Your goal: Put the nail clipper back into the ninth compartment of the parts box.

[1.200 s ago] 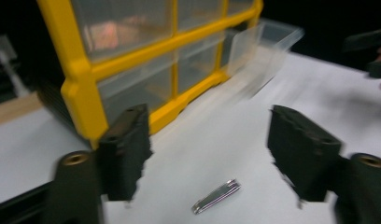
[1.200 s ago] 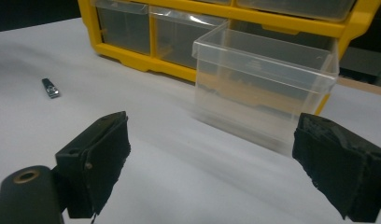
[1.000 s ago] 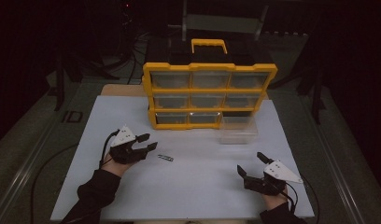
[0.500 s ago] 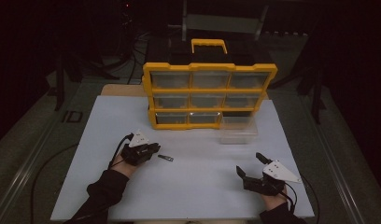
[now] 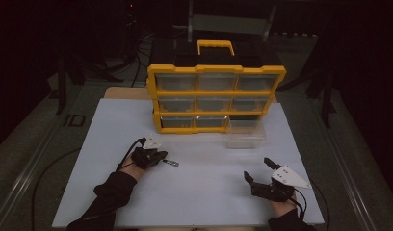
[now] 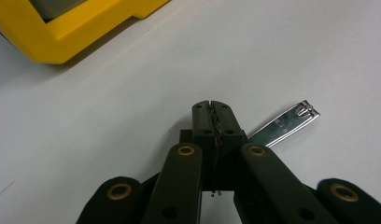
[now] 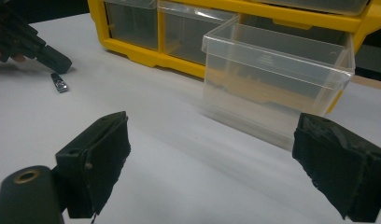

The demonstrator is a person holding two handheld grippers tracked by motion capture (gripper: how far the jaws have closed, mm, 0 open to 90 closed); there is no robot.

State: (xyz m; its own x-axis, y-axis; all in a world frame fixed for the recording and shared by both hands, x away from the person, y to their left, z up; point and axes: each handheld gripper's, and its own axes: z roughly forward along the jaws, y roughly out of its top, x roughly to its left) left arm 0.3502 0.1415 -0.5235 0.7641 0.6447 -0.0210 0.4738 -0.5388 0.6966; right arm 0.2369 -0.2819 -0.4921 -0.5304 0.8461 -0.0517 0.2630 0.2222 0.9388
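Left gripper view shows the left gripper [image 6: 212, 109] has just clamped shut on the nail clipper [image 6: 284, 125] at frame centre. Lifting can follow. Lower right in the high view, the right gripper [image 5: 258, 169] waits agape.

Left gripper [image 5: 158, 156] jaws apparently closed, right gripper [image 5: 258, 170] jaws spread

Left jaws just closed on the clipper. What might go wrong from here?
1. The left gripper pinches only one end of the nail clipper; most of it sticks out sideways, so it may pivot or slip when lifted.
2. The clear drawer stands out of the yellow organizer, across the board from the clipper; a loose grip could drop it on the way.
3. The right gripper stands open near the drawer and may bump it.
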